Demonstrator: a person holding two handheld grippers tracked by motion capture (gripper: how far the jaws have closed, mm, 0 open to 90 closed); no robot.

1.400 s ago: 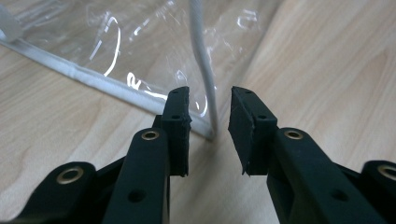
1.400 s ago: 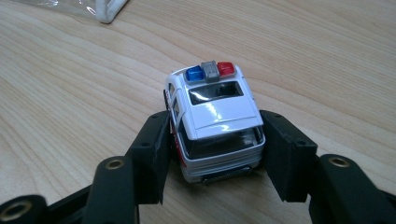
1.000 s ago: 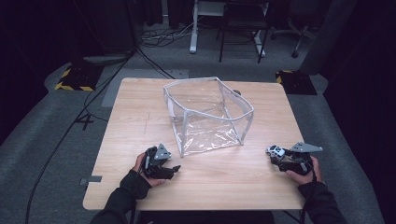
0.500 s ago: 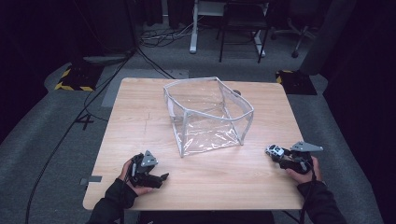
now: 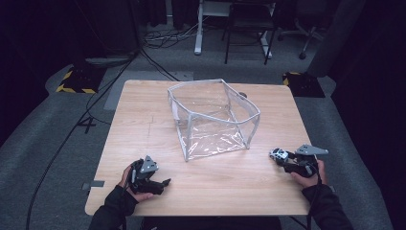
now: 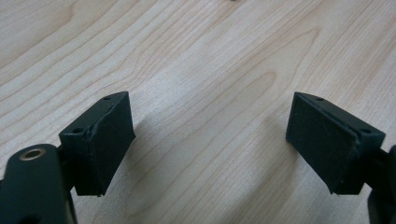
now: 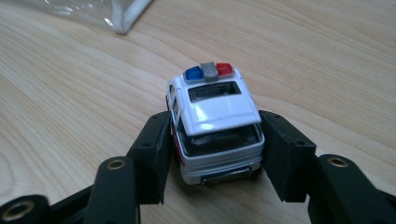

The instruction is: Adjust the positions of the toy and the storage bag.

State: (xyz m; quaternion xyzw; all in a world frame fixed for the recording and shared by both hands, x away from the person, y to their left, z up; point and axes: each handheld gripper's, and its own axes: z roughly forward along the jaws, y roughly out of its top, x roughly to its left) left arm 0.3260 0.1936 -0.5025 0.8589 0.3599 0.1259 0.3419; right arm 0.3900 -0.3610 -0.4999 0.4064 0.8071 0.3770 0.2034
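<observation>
1. Right gripper (image 5: 280, 156), at the table's (image 5: 143, 124) near right edge, is clamped on a toy police car (image 7: 212, 121); its jaws have just been closing, and in the right gripper view both pads press the car's flanks, the car's rear toward the camera and its blue and red light bar away.
2. Compared with a second ago, the right hand (image 5: 306, 171) sits in the same place, to the near right of the clear plastic box (image 5: 213, 117), well apart from it.
3. Left gripper (image 5: 160, 183) has shifted since the earliest frame: it was close to the box's near left corner and now lies farther toward the table's near left edge, well apart from the box.
4. Its jaws have just been opening; in the left gripper view they stand wide apart with bare wood between them.
5. Unmoved through all three high views, the clear plastic box stands at the middle of the table, open at the top, its white-edged corner showing at the top of the right gripper view.
6. The police car rests on the wood, near the box's near right corner.
</observation>
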